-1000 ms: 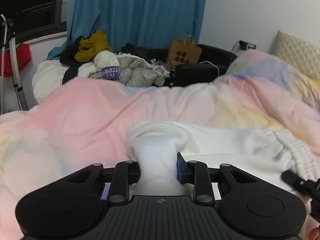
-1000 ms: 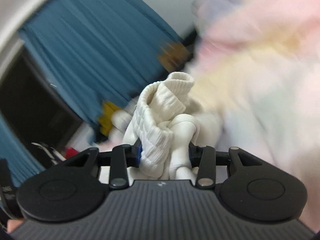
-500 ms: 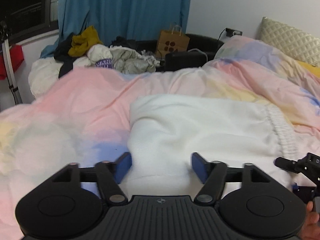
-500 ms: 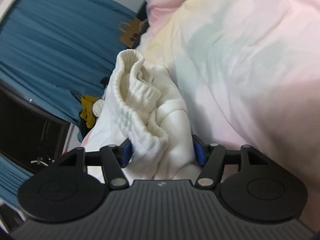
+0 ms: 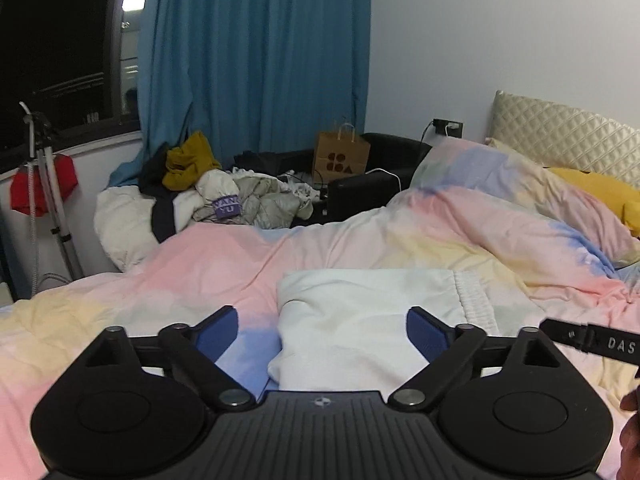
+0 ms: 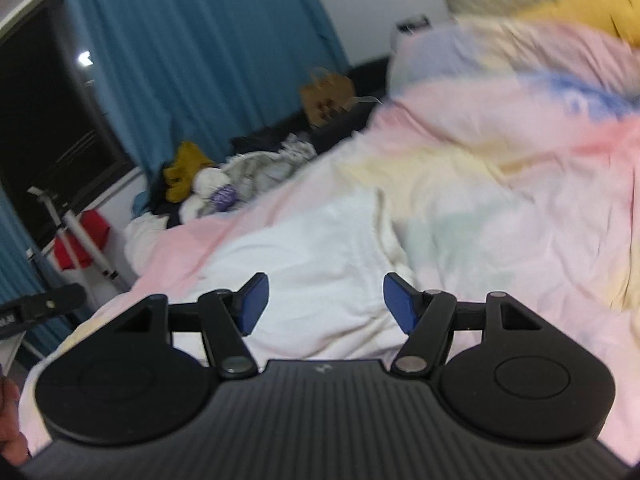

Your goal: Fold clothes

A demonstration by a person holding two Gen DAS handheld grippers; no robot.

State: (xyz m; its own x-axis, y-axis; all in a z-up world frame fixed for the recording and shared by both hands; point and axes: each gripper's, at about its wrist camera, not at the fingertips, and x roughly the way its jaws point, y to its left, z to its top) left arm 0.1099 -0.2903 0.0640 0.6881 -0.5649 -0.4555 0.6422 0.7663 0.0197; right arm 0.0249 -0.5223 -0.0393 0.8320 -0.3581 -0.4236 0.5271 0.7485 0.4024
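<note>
Left wrist view: the left gripper (image 5: 322, 330) hangs over the bed with its blue-padded fingers (image 5: 219, 332) spread wide, gripping nothing. The folded white garment (image 5: 372, 312) lies flat on the pastel duvet (image 5: 224, 264) just ahead, its elastic waistband toward the right. A brown paper bag (image 5: 341, 157) stands by the blue curtain (image 5: 256, 52).

Right wrist view — blurred: the right gripper (image 6: 323, 302) is likewise wide apart and empty, the white garment (image 6: 304, 256) on the duvet (image 6: 500, 208) beyond its fingertips.

Clothes pile (image 5: 224, 196) blocks the duvet's (image 5: 200, 272) far edge.
</note>
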